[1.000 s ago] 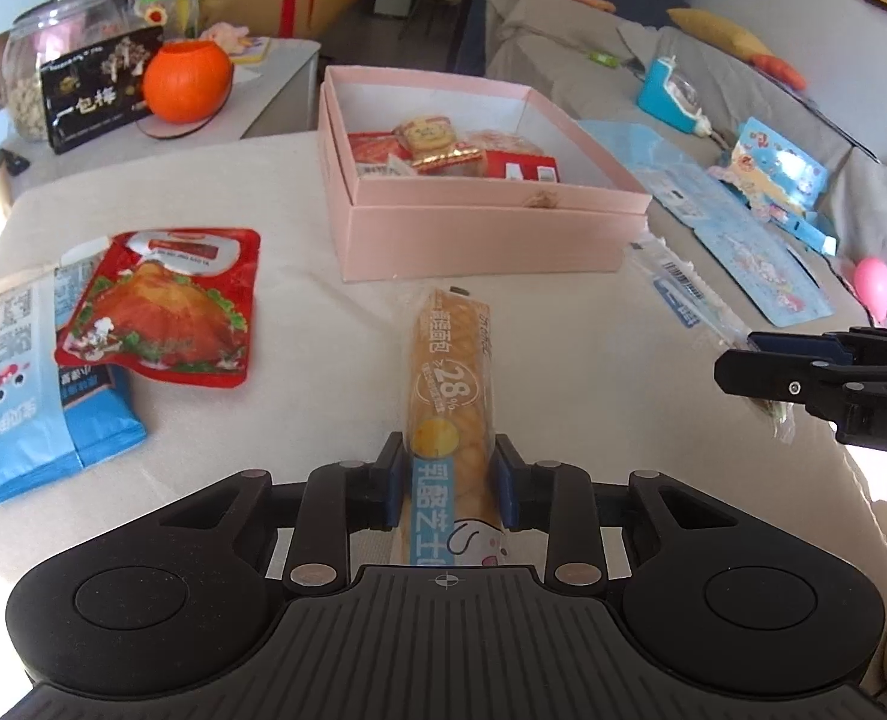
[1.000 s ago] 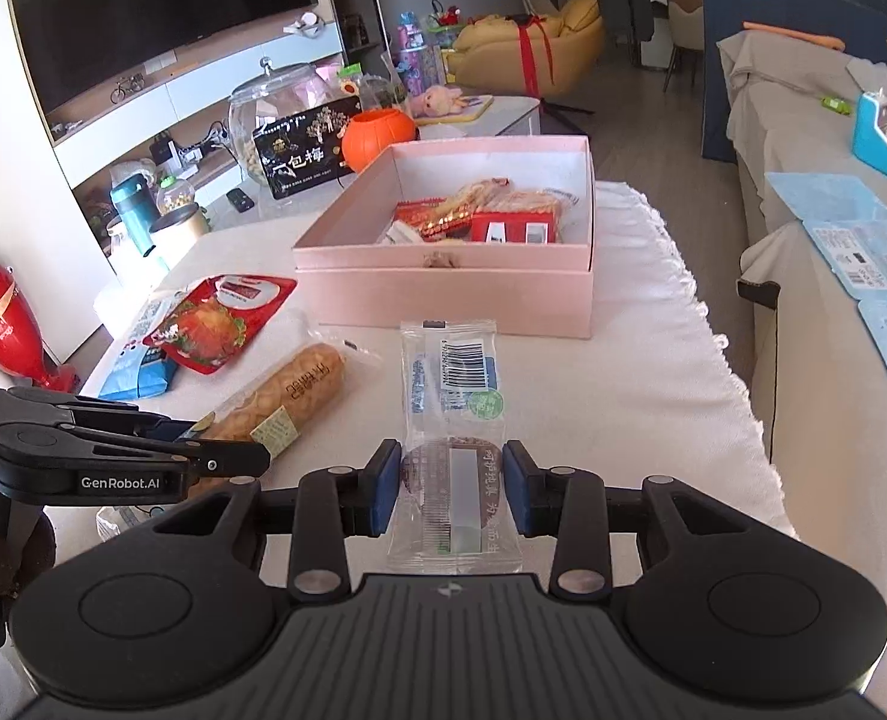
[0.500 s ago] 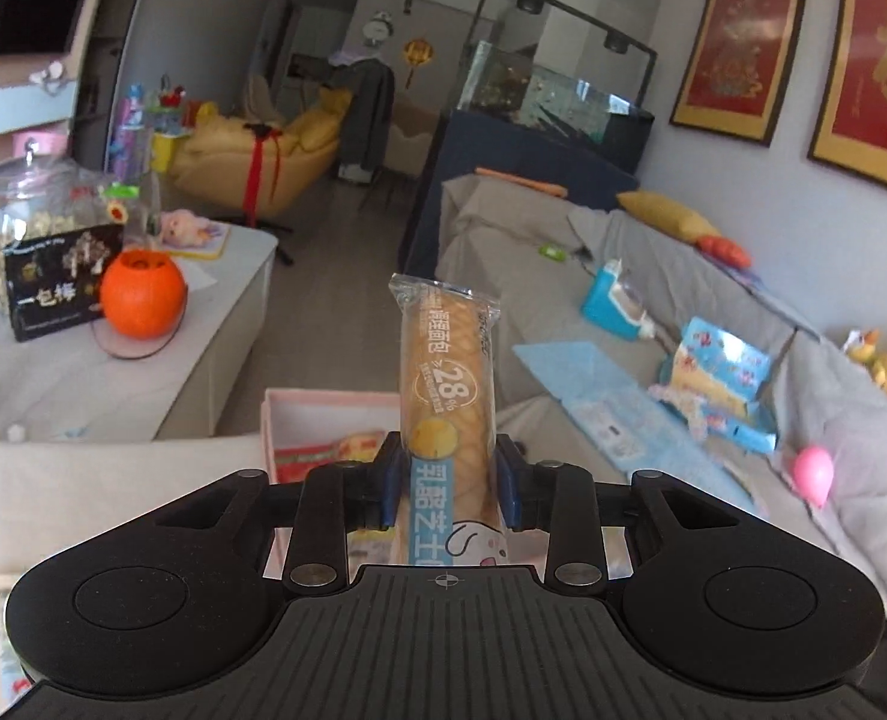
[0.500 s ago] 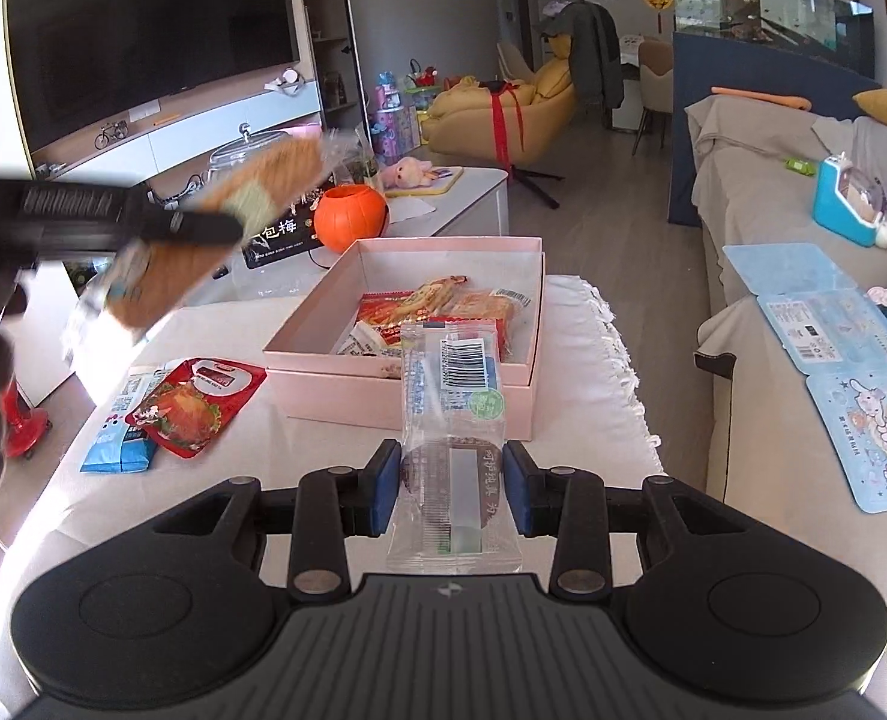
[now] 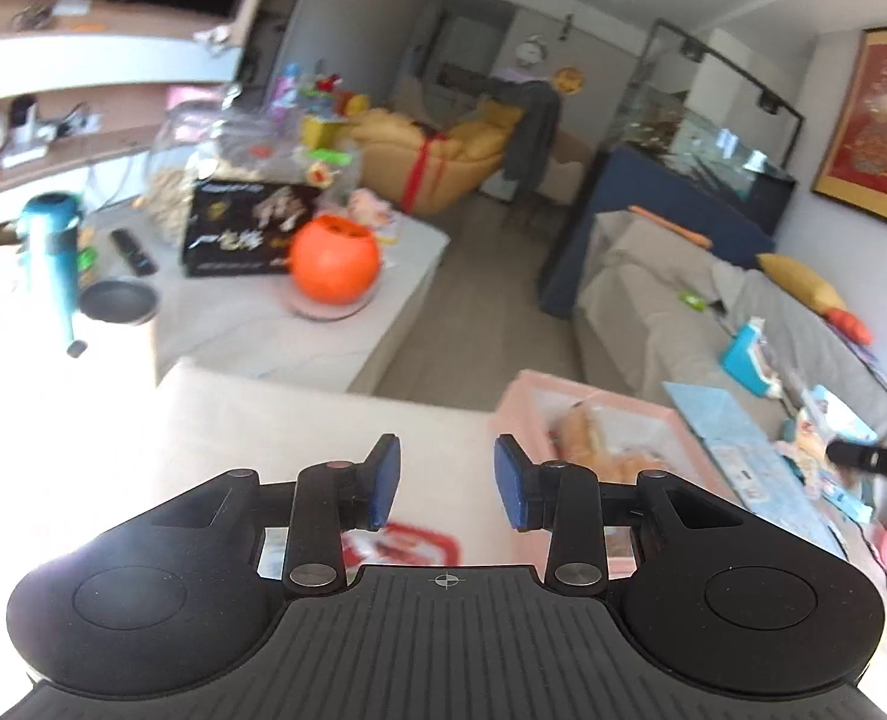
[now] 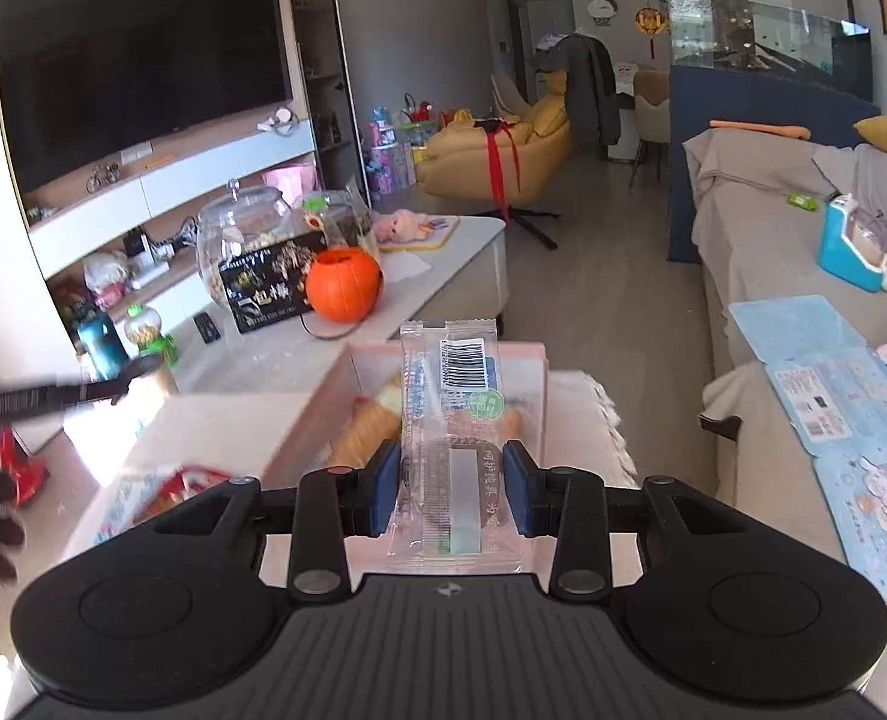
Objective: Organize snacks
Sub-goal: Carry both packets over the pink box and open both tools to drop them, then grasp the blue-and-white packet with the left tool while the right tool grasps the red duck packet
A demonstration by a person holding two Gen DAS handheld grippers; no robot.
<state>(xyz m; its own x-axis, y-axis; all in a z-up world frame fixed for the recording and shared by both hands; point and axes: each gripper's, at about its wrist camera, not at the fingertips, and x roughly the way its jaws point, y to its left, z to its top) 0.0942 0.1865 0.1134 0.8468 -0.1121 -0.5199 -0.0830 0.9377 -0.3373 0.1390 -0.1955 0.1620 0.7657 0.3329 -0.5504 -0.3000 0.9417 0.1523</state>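
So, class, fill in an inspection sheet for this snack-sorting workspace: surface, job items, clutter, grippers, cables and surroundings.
surface: table under a pale cloth, partly washed out by glare
job's things: pink box open, with a bread packet inside; clear packet held above the box; red packet lying on the table
clutter: orange pot, black carton and glass jar on the side table beyond
grippers: left gripper open, nothing between its pads; right gripper shut on the clear packet
cables: nothing seen on the table
surroundings: television, yellow armchair, covered sofa
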